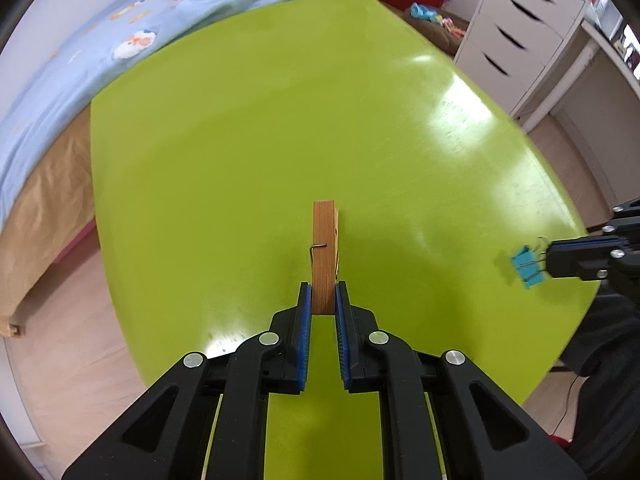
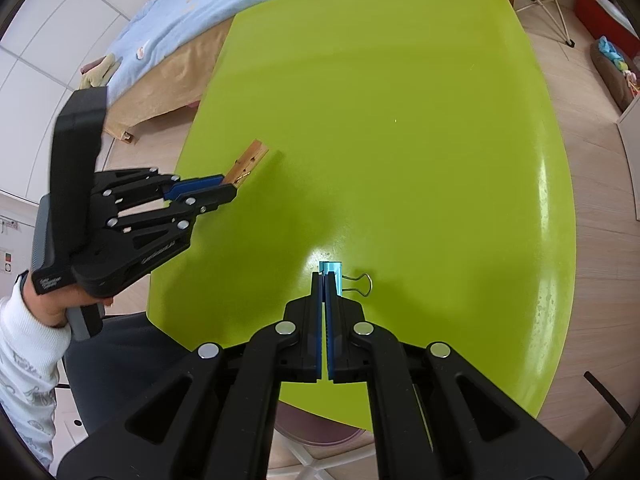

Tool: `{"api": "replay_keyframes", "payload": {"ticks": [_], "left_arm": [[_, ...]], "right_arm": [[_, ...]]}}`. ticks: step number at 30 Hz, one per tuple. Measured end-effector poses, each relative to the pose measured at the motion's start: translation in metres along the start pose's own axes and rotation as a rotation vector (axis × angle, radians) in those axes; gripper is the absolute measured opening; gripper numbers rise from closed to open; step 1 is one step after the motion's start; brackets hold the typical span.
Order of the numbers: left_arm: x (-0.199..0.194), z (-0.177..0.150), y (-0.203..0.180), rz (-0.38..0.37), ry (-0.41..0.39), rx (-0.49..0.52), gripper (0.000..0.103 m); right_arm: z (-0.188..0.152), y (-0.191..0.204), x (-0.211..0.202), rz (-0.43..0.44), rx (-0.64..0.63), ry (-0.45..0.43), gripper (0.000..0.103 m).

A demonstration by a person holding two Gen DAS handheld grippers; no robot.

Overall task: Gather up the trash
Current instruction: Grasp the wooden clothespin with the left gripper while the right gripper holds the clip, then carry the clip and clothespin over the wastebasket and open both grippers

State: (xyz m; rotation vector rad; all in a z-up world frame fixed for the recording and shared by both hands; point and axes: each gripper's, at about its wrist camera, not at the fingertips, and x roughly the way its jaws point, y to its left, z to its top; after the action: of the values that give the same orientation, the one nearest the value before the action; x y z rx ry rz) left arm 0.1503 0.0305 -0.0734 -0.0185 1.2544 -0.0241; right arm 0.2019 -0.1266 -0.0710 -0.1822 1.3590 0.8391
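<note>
A wooden clothespin point(image 1: 324, 248) stands out over the lime-green table point(image 1: 240, 140), its near end pinched between the blue pads of my left gripper point(image 1: 323, 286), which is shut on it. In the right wrist view the same clothespin point(image 2: 248, 160) juts from the left gripper point(image 2: 230, 186) above the table's left edge. My right gripper point(image 2: 324, 276) is shut on a small blue binder clip point(image 2: 335, 276), whose wire handles stick out to the right. From the left wrist view, that binder clip point(image 1: 527, 266) hangs at the tip of the right gripper point(image 1: 550, 258) near the table's right edge.
A bed with a light blue blanket point(image 1: 100, 60) runs along the table's far left side. A white drawer unit point(image 1: 516, 28) stands at the far right. A hand in a white sleeve point(image 2: 28, 340) holds the left gripper. A stool point(image 2: 316, 436) sits under the near edge.
</note>
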Motion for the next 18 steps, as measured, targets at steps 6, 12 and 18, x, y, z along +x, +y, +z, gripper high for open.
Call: {"api": "replay_keyframes", "payload": {"ticks": [6, 12, 18], "left_arm": [[-0.033, -0.018, -0.015, -0.004, -0.05, -0.027, 0.012], [-0.063, -0.046, -0.032, 0.015, -0.088, -0.033, 0.012], [-0.097, -0.073, -0.052, 0.003, -0.15, -0.035, 0.012]], "right_arm": [[-0.013, 0.014, -0.016, -0.032, -0.048, -0.049, 0.001], [-0.033, 0.028, -0.04, -0.076, -0.096, -0.109, 0.001], [-0.06, 0.051, -0.06, -0.119, -0.168, -0.16, 0.001]]}}
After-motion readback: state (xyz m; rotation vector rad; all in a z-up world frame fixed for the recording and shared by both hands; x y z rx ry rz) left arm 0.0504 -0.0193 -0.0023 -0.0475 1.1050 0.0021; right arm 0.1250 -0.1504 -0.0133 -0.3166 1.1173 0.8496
